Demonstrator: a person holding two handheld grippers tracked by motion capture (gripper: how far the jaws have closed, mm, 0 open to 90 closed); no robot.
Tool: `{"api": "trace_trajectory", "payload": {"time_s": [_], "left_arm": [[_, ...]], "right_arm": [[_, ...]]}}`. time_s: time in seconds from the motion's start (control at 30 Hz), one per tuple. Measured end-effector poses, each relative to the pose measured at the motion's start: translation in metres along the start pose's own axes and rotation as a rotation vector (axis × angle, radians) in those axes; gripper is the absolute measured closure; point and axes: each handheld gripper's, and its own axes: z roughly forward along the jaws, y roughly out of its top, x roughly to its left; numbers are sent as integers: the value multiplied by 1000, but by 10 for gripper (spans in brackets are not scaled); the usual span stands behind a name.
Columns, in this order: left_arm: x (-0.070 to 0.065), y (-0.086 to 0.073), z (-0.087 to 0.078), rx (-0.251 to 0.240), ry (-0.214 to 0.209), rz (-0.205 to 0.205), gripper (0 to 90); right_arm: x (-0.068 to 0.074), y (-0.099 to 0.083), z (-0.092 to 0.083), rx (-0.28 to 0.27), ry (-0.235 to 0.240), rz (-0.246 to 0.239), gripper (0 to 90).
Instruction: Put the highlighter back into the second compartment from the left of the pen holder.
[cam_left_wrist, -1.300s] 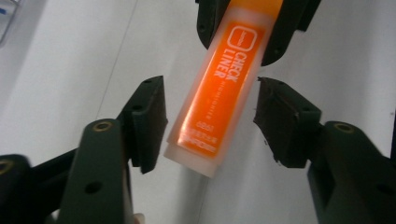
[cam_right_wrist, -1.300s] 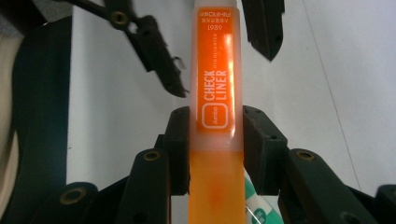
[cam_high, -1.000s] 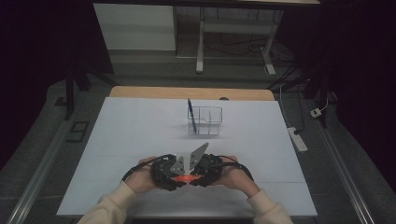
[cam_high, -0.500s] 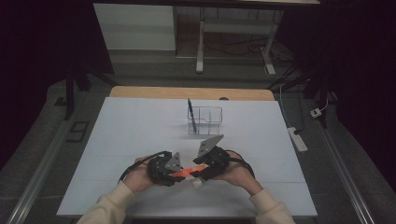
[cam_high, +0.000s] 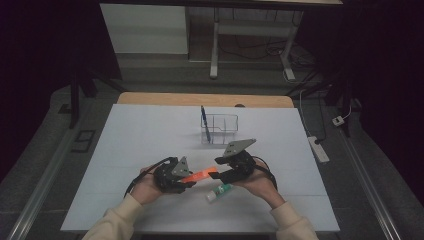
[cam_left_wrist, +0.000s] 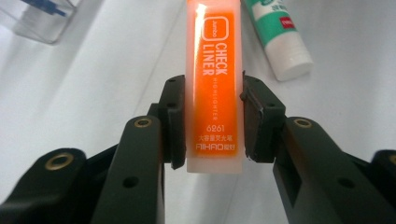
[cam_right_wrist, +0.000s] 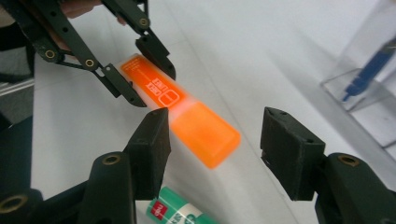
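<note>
Two grippers at one orange highlighter (cam_left_wrist: 214, 88), lifted above the worktop (cam_high: 140, 145) near the clear pen holder (cam_high: 220, 129). Left gripper (cam_left_wrist: 212, 123) pinching its barrel; right gripper (cam_right_wrist: 212, 154) just opened, jaws spread around the cap end. Handover step, probably; next, carry toward the holder.

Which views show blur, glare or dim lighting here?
Right gripper view: orange highlighter smeared by motion blur. Left gripper view: highlighter label sharp, glare streak near its top; glue stick slightly soft. High view: dim, dark surroundings, table evenly lit.
</note>
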Motion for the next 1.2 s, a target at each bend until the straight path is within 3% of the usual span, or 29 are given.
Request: {"api": "trace_trajectory", "payload": {"time_s": [0.17,0.37,0.73,0.97,1.2], "left_arm": [[5,-4,-4,-36,27,-53,644],[10,-9,-8,-88,77,-97,644],[12,-12,-17,-194,149,-155,644],[9,-9,-16,-219,170,-154,644],[1,-5,-11,-233,178,-123,644]], "right_arm": [[-3,-1,-7,-66,-47,32,426],[-7,-3,-12,-99,-87,70,420],[-10,-7,-12,-145,-99,137,384],[-9,-8,-8,-181,-65,179,377],[-4,-6,1,-180,-32,194,378]]}}
